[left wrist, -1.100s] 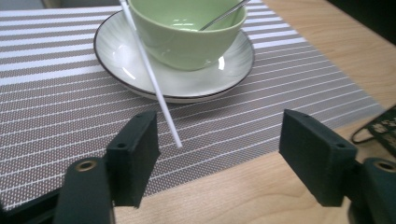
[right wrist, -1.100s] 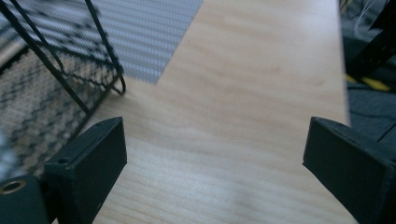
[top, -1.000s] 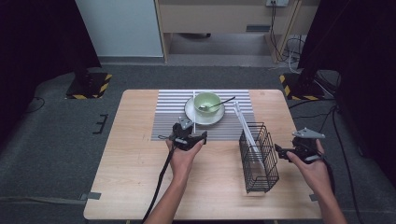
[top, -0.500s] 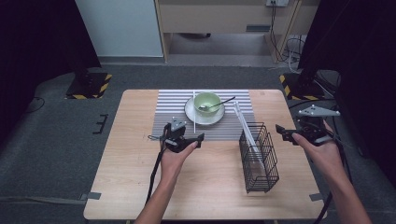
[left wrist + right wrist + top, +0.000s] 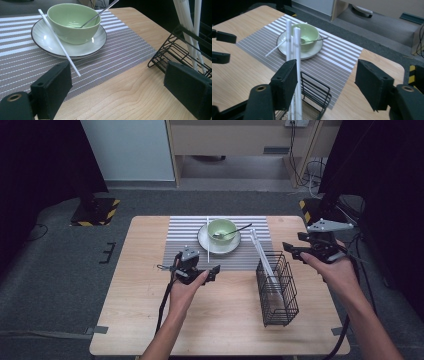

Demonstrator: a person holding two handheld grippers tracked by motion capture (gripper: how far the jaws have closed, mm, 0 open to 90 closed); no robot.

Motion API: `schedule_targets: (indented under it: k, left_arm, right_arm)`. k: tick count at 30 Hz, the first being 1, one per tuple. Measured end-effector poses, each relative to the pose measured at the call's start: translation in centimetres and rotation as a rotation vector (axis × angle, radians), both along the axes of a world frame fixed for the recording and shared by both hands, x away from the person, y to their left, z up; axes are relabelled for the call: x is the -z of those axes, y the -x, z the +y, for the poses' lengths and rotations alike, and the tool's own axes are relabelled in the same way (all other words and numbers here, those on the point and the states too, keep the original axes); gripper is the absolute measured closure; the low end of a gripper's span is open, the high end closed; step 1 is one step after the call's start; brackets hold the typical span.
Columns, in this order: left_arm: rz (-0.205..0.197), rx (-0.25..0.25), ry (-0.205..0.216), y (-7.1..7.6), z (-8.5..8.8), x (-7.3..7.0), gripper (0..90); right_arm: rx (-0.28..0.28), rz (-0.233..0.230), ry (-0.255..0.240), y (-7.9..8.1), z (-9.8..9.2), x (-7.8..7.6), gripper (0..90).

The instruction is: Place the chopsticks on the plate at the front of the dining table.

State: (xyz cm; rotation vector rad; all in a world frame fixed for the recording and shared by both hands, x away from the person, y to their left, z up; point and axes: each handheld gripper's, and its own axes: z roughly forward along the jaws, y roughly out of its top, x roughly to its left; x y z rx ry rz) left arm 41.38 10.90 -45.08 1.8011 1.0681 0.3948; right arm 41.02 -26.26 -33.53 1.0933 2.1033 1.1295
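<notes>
Now the left gripper [image 5: 214, 271] is released w/ nothing between its jaws, which have just been opening. The white chopstick [image 5: 59, 43] leans on the plate [image 5: 46, 40]. The right gripper [image 5: 291, 251], closing and also holding nothing, hovers above the wire basket [image 5: 277, 290], probably to fetch another stick.

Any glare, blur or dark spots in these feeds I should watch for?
High view: table evenly lit, surroundings very dark. Left gripper view: sharp, small highlights on the plate and bowl. Right gripper view: the near white sticks look soft, the bowl behind fairly clear.
</notes>
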Motion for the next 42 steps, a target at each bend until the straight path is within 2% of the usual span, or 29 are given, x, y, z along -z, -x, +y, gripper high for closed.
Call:
schedule_targets:
  k: [9,15,25,36,42]
  left_arm:
    - [0.012,0.012,-0.004,0.5,0.2,0.0,7.8]
    - [0.015,0.014,-0.014,0.7,0.4,0.4,7.9]
    - [0.025,0.005,-0.024,0.7,1.1,0.9,7.9]
    - [0.031,0.006,-0.030,0.9,1.4,1.3,7.9]
    - [0.041,0.002,-0.032,0.8,1.6,1.7,7.9]
  right_arm:
    - [-0.051,0.005,-0.008,-0.6,2.8,-0.6,43.3]
    - [-0.070,0.016,-0.017,-1.3,4.1,-0.6,47.1]
    - [-0.081,0.025,-0.026,-2.2,5.4,0.1,52.3]
    - [-0.086,0.040,-0.042,-2.6,5.9,0.9,54.3]
    - [-0.078,0.032,-0.029,-2.8,6.2,1.4,57.9]
